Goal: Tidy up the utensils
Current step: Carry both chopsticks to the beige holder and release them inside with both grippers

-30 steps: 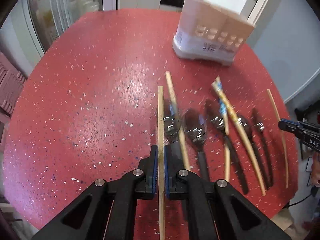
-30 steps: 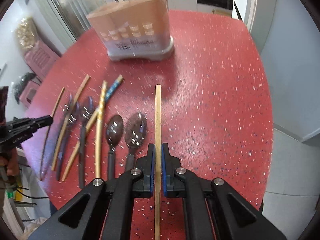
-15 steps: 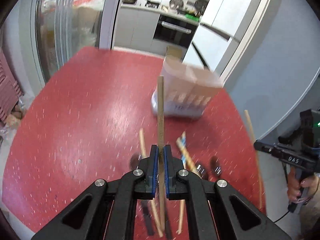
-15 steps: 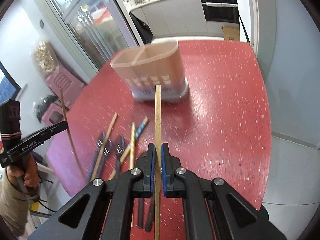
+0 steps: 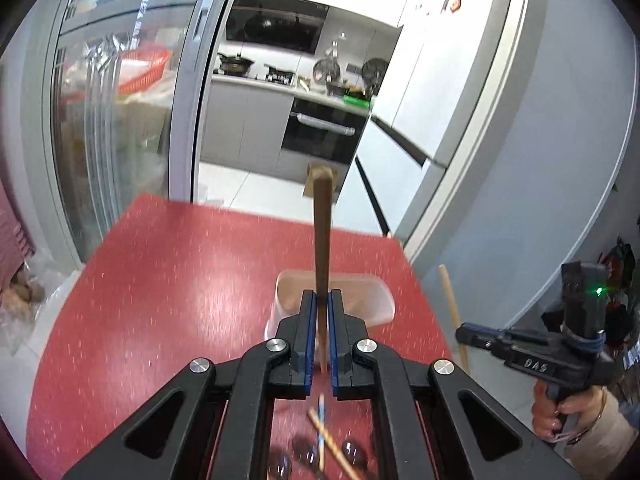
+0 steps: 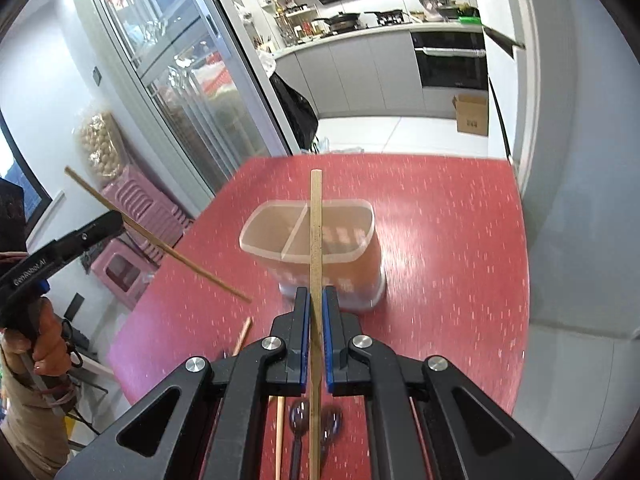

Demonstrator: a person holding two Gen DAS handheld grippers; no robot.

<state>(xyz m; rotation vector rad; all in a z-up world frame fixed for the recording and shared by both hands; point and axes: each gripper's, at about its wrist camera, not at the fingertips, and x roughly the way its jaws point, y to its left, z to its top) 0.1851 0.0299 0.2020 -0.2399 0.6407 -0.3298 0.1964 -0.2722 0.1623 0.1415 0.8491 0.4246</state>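
Observation:
My left gripper is shut on a wooden chopstick, held upright above the red table. My right gripper is shut on a second wooden chopstick, also upright. A translucent two-compartment utensil holder stands on the table ahead of both grippers; it also shows in the left wrist view just beyond the fingers. Each gripper shows in the other's view: the right one with its chopstick, the left one with its chopstick slanting.
Loose chopsticks and dark spoons lie on the red table below the grippers. Pink stools stand left of the table. A grey wall lies to the right; a kitchen is behind.
Both grippers have risen and tilted up from the table with their chopsticks, moving toward the utensil holder. The loose utensils have dropped to the bottom of both views.

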